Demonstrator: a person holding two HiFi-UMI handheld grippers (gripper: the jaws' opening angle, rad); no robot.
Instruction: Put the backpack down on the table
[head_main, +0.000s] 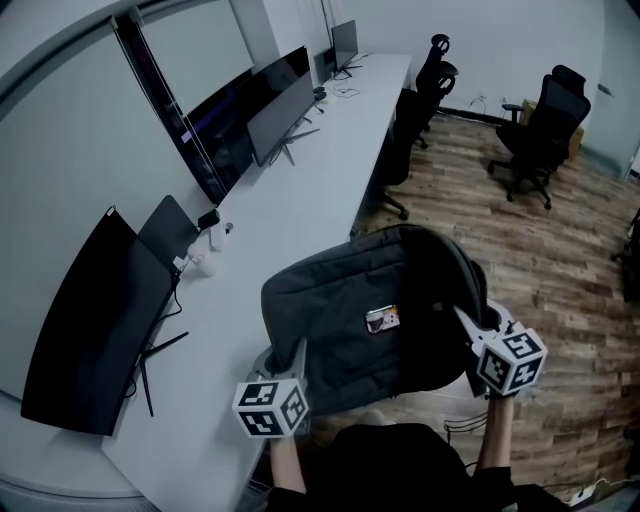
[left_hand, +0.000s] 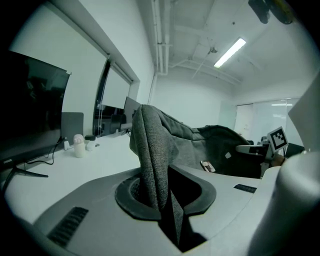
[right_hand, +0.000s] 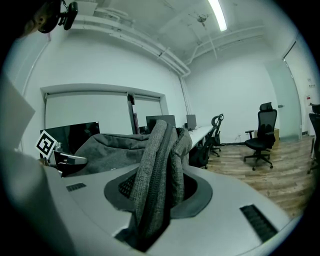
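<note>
A dark grey backpack (head_main: 370, 310) with a small tag on its face hangs between my two grippers, over the near right edge of the long white table (head_main: 300, 200). My left gripper (head_main: 300, 350) is shut on a fold of the backpack's grey fabric (left_hand: 152, 150) at its near left side. My right gripper (head_main: 466, 322) is shut on a thicker fold with a zipper (right_hand: 160, 165) at its right side. The left gripper view also shows the right gripper's marker cube (left_hand: 278, 138) beyond the bag. Whether the bag's underside touches the table is hidden.
A curved dark monitor (head_main: 90, 330) stands at the table's near left, with a small white device (head_main: 203, 263) and cables beside it. More monitors (head_main: 275, 105) line the wall side. Black office chairs (head_main: 540, 130) stand on the wooden floor (head_main: 560, 260) to the right.
</note>
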